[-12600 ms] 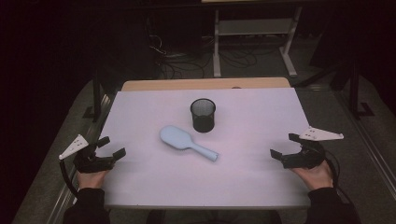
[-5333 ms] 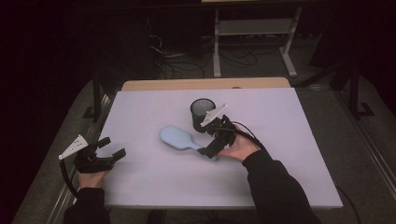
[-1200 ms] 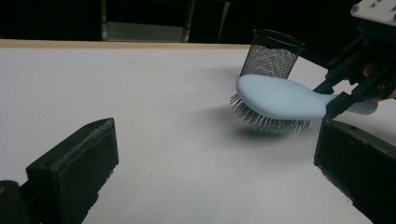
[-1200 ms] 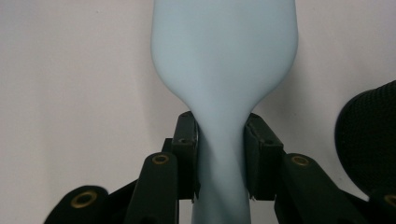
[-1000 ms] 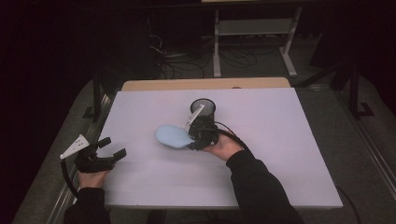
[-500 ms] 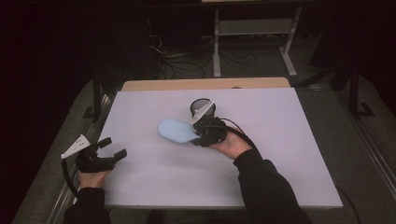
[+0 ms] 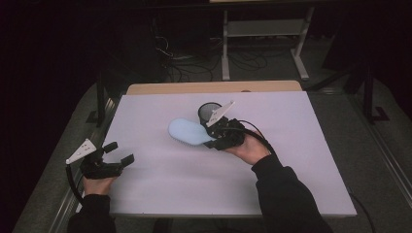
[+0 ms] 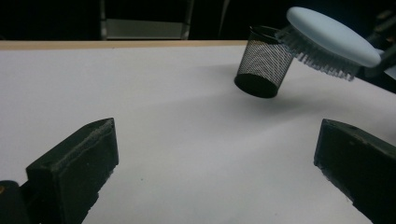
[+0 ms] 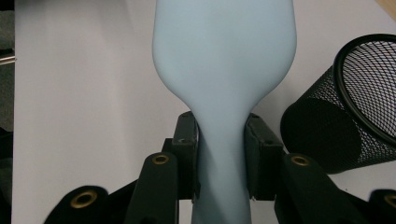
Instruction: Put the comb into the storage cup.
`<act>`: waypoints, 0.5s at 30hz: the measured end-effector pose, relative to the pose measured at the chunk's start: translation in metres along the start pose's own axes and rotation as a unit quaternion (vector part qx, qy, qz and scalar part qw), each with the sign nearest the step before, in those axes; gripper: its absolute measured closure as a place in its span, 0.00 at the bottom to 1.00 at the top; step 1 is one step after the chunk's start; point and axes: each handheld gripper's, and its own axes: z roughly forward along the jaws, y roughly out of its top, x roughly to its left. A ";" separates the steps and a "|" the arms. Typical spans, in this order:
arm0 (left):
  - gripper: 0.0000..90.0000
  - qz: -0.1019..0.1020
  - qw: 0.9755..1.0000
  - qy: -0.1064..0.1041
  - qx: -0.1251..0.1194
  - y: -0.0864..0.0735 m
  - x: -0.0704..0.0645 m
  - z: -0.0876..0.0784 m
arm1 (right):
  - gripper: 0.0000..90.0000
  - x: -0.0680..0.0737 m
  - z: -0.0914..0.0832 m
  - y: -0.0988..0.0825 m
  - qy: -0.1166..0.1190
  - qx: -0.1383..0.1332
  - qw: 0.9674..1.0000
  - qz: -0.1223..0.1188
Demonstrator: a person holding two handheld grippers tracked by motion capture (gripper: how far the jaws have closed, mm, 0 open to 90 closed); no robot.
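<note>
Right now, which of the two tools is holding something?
The right tool, beside the black mesh cup: its jaws clamp the handle of the pale blue plastic hairbrush. The left tool rests open, nothing between its jaws.

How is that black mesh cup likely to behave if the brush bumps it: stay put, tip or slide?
The mesh cup looks like thin open wire, so it is probably light and would slide or tip easily. It narrows toward its base, which suggests a small footprint. If knocked over, its round wall would likely let it roll on the smooth white table. The hairbrush hangs beside it.
</note>
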 end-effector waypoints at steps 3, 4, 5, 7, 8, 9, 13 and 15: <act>0.00 -0.041 0.999 0.001 -0.026 0.005 0.001 -0.005 | 0.76 0.000 -0.004 -0.001 -0.003 0.000 1.000 -0.001; 0.00 -0.040 0.999 0.006 -0.029 0.006 0.000 -0.006 | 0.76 -0.001 -0.006 -0.001 -0.005 0.000 1.000 -0.002; 0.00 -0.033 0.999 0.012 -0.029 0.007 -0.001 -0.007 | 0.76 -0.002 -0.007 -0.001 -0.005 -0.001 1.000 0.000; 0.00 -0.028 0.999 0.016 -0.029 0.009 -0.002 -0.008 | 0.76 -0.003 -0.011 -0.002 -0.008 -0.003 1.000 0.000; 0.00 -0.030 0.999 0.013 -0.033 0.010 -0.003 -0.008 | 0.76 -0.003 -0.014 -0.003 -0.009 -0.004 1.000 0.001; 0.00 -0.028 0.999 0.013 -0.035 0.011 -0.003 -0.009 | 0.76 -0.004 -0.016 -0.003 -0.009 -0.005 1.000 0.002; 0.00 -0.025 0.999 0.015 -0.042 0.017 -0.004 -0.009 | 0.76 -0.006 -0.024 -0.004 -0.010 -0.013 1.000 0.001; 0.00 -0.017 0.999 0.012 -0.041 0.019 -0.005 -0.008 | 0.76 -0.006 -0.029 -0.005 -0.013 -0.017 1.000 0.001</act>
